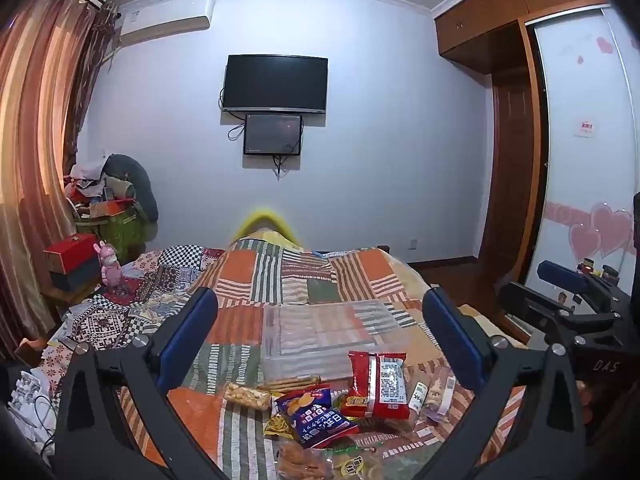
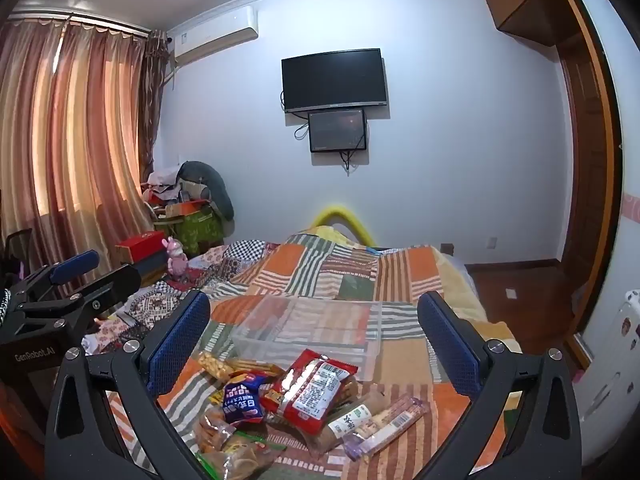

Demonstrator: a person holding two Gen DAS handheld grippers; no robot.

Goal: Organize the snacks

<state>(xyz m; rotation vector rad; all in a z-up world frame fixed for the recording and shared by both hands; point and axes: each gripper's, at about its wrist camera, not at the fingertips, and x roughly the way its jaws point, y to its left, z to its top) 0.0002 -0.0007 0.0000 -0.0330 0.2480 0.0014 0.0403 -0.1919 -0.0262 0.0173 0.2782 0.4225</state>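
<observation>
Both left tongs (image 1: 320, 332) and right tongs (image 2: 314, 332) are spread, holding nothing; between them the red packet (image 2: 310, 388) lies flat, long axis slanting away rightward.

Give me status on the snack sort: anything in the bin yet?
Nothing done: the clear plastic bin on the quilt looks empty. Nothing in hand: left hand-held gripper and right hand-held gripper are both open above the pile. All left: red packet, blue chip bag and the rest remain loose.
</observation>
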